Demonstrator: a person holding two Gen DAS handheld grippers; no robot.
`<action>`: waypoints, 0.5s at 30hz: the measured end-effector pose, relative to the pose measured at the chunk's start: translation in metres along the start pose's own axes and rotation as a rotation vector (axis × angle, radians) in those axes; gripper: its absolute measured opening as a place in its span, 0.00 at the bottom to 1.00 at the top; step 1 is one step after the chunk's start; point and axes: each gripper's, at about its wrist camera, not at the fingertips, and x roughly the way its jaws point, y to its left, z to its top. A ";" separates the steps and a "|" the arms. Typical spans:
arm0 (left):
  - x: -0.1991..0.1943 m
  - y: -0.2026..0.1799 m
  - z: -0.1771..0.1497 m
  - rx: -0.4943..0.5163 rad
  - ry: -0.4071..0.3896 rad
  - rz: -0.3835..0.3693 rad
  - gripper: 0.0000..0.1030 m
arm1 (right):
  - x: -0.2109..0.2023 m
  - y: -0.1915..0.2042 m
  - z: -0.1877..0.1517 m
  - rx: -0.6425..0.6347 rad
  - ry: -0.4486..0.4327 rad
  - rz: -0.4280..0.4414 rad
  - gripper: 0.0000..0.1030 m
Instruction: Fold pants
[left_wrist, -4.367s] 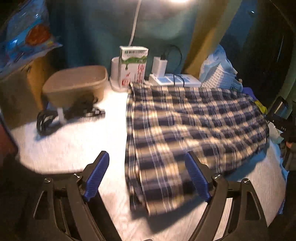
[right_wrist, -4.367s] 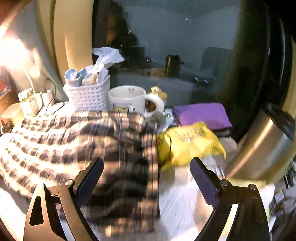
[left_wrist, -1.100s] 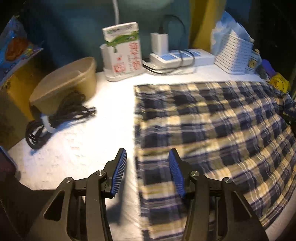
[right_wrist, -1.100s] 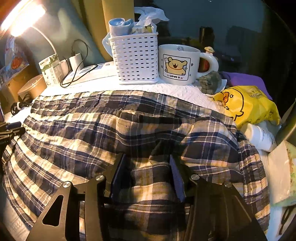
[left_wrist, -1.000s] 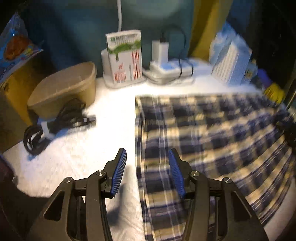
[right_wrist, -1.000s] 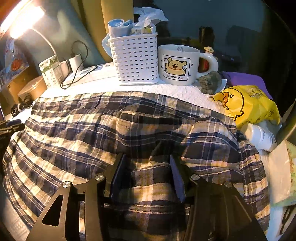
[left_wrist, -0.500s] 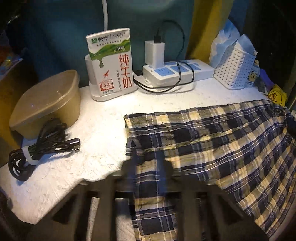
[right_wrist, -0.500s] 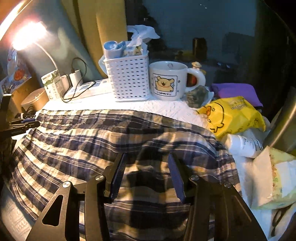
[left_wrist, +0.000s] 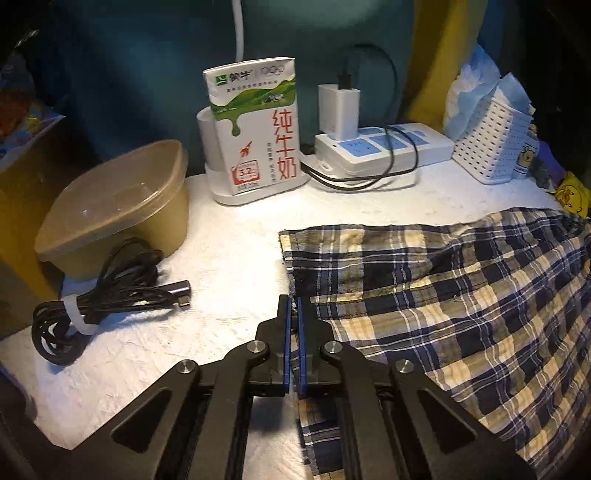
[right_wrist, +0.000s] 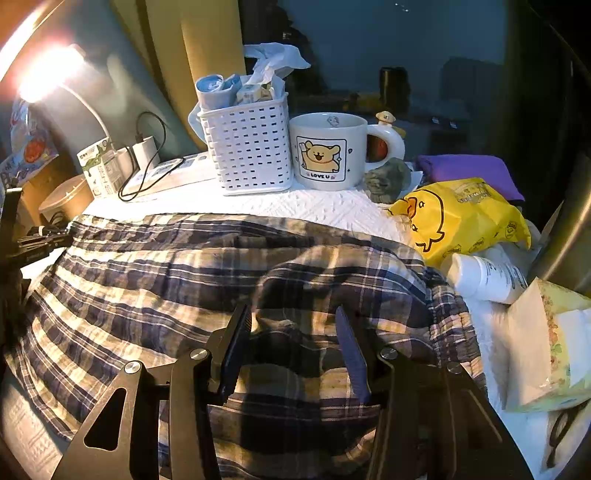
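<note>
The plaid pants (left_wrist: 461, 306), navy, cream and yellow, lie spread over a white textured table cover (left_wrist: 229, 251). In the left wrist view my left gripper (left_wrist: 294, 301) is shut, its blue pads pinching the pants' left edge. In the right wrist view the pants (right_wrist: 166, 280) fill the middle, bunched up at the right end. My right gripper (right_wrist: 291, 325) is part open, its jaws straddling a raised fold of the cloth. The left gripper (right_wrist: 44, 240) shows at the far left edge of that view.
Left wrist view: a tan lidded container (left_wrist: 118, 199), a coiled black cable (left_wrist: 107, 299), a milk carton (left_wrist: 255, 125), a power strip with charger (left_wrist: 384, 144), a white basket (left_wrist: 491, 144). Right wrist view: a bear mug (right_wrist: 328, 151), a yellow bag (right_wrist: 461, 218), a white bottle (right_wrist: 487, 277).
My left gripper has closed on the pants' left edge; it was open a second ago. The right gripper stays half open over the cloth, which has bunched up between its jaws.
</note>
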 end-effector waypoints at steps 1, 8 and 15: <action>0.001 0.001 0.000 -0.005 0.000 0.003 0.02 | 0.001 -0.001 -0.001 0.000 0.005 -0.003 0.48; -0.029 0.007 0.012 -0.078 -0.030 0.008 0.23 | 0.000 -0.001 0.002 0.012 0.005 -0.026 0.48; -0.068 -0.021 0.010 0.005 -0.100 -0.084 0.48 | -0.015 0.017 0.011 -0.025 -0.046 0.029 0.53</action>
